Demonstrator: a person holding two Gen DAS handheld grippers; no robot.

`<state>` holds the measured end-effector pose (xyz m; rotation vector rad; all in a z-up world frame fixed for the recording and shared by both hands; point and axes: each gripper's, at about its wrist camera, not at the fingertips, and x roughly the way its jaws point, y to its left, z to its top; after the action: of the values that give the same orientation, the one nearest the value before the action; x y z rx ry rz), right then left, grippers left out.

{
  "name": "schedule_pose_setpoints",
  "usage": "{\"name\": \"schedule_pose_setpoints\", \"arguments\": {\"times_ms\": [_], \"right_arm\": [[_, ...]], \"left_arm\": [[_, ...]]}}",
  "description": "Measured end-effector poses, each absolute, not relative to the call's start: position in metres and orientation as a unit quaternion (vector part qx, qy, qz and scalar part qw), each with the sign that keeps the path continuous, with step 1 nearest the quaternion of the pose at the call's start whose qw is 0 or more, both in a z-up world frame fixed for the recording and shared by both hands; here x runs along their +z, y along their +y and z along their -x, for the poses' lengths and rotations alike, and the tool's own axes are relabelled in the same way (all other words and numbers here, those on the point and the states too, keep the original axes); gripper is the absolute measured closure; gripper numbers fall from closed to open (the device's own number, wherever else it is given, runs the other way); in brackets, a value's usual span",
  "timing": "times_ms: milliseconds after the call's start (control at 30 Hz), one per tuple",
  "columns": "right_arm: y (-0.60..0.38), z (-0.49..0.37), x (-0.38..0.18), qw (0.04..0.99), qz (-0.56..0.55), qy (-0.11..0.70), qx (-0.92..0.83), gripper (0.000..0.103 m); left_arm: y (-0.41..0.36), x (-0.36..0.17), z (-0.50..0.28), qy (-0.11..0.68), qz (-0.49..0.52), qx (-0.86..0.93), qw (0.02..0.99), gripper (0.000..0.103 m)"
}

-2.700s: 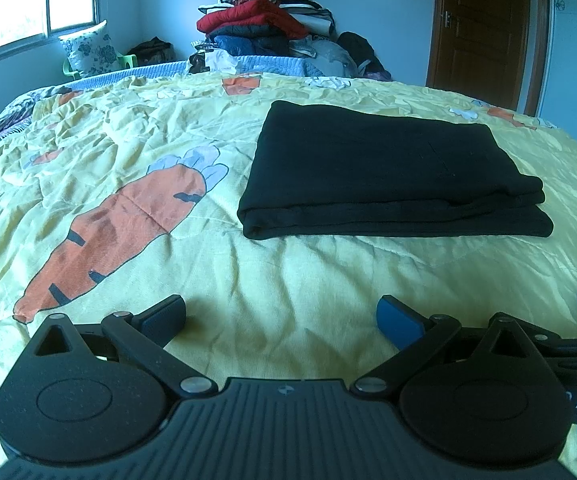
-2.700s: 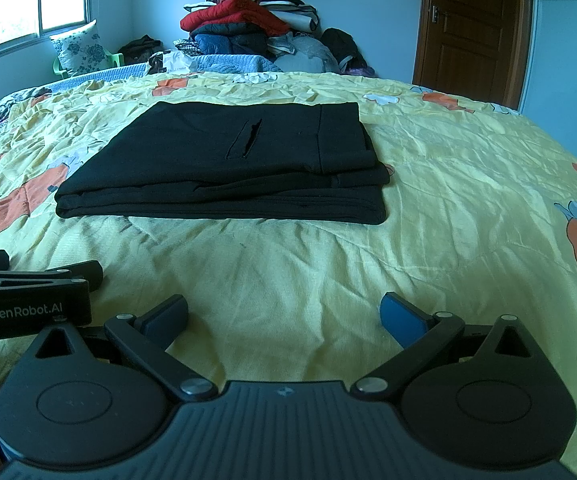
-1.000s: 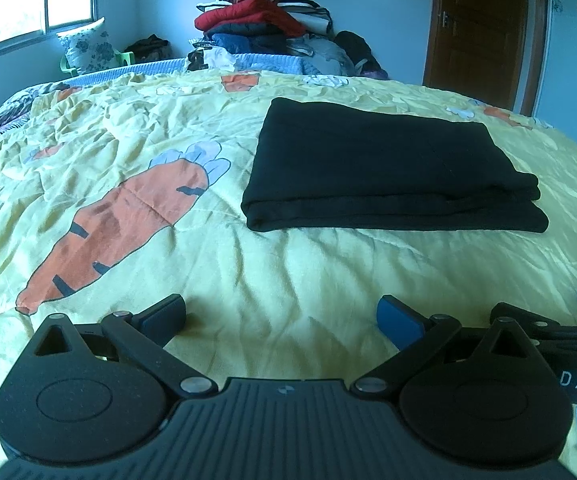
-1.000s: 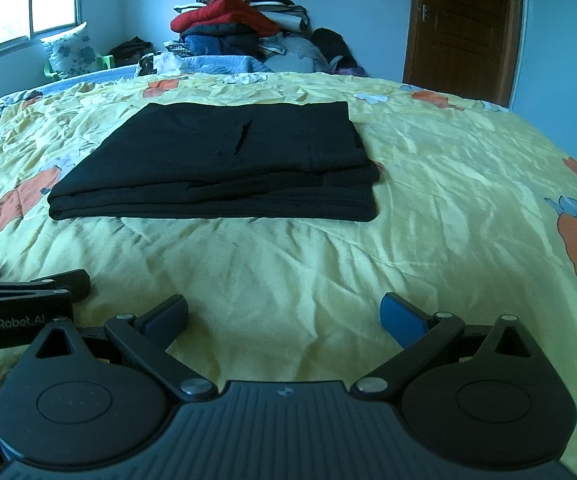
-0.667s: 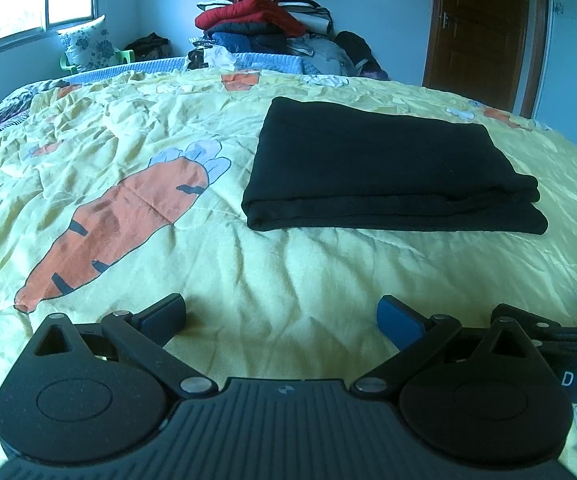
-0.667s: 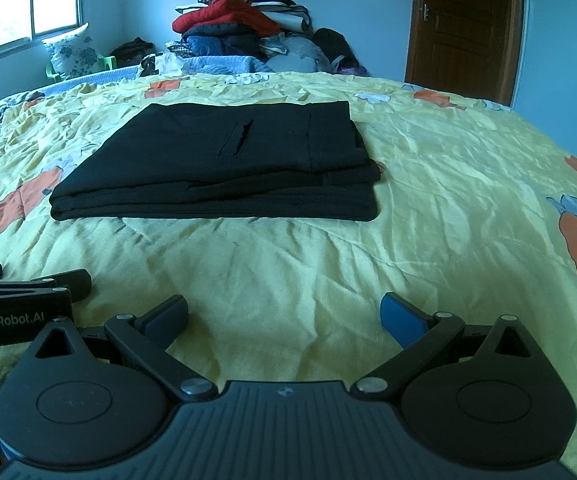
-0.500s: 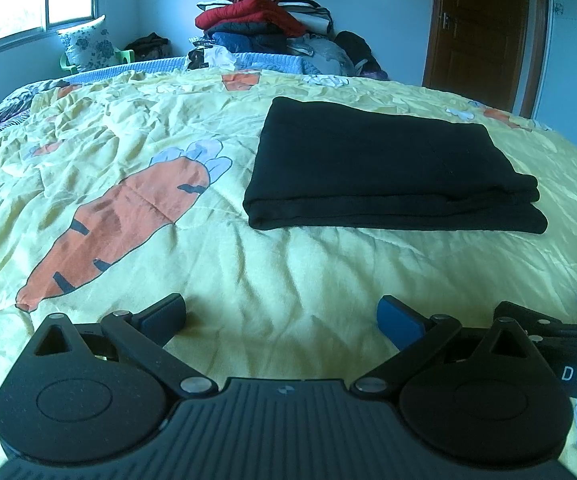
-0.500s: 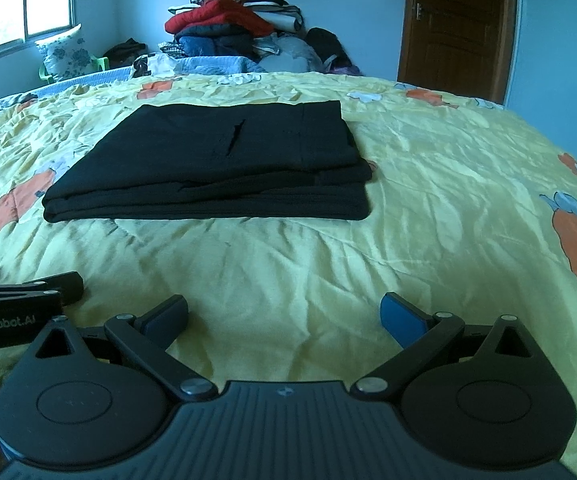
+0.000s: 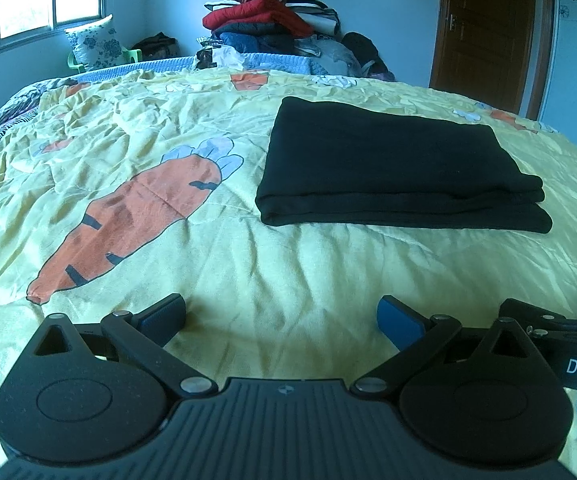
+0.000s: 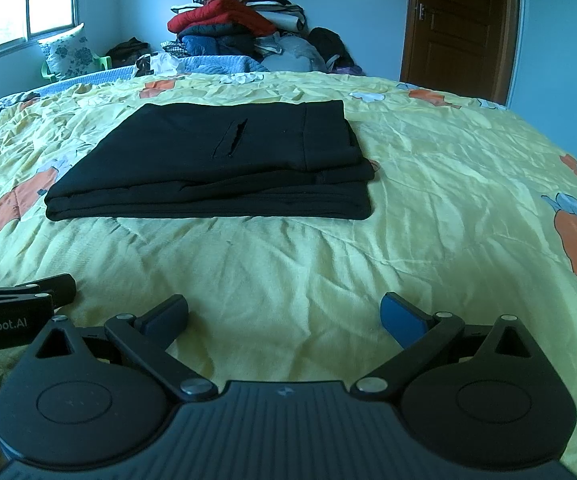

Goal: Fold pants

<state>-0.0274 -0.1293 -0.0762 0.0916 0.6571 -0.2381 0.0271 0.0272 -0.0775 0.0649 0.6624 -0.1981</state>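
Note:
The black pants point(image 9: 392, 168) lie folded in a flat rectangle on the yellow carrot-print bedspread point(image 9: 280, 272); in the right wrist view the pants point(image 10: 216, 164) show a pocket slit on top. My left gripper point(image 9: 280, 316) is open and empty, low over the bedspread, well short of the pants. My right gripper point(image 10: 284, 314) is open and empty too, near the bed's front. Each gripper shows at the edge of the other's view: the right gripper's fingers point(image 9: 544, 320) and the left gripper's fingers point(image 10: 48, 286).
A pile of clothes point(image 9: 272, 32) is stacked beyond the far side of the bed. A floral pillow point(image 9: 92, 42) sits under the window at the back left. A brown door point(image 10: 456, 28) is at the back right.
Both grippers have drifted slightly, so the view of the pants shifts a little. The pants have not moved. Both grippers stay open and empty.

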Motion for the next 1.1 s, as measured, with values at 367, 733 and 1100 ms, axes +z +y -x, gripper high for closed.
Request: {"name": "schedule_pose_setpoints", "arguments": {"times_ms": [367,733,1100], "right_arm": [[-0.1323,0.0309,-0.0758,0.934,-0.055,0.32,-0.15,0.0],[-0.1316,0.0308,-0.0756,0.934,-0.056,0.32,-0.149,0.0],[-0.1304,0.0314,-0.076,0.934,-0.057,0.32,-0.15,0.0]], "left_arm": [[0.0271,-0.0776,-0.027,0.325,-0.032,-0.097,0.94,0.0],[0.0274,-0.0776,-0.027,0.325,-0.032,-0.097,0.94,0.0],[0.0273,-0.0775,-0.0271,0.325,-0.031,-0.097,0.94,0.0]]}}
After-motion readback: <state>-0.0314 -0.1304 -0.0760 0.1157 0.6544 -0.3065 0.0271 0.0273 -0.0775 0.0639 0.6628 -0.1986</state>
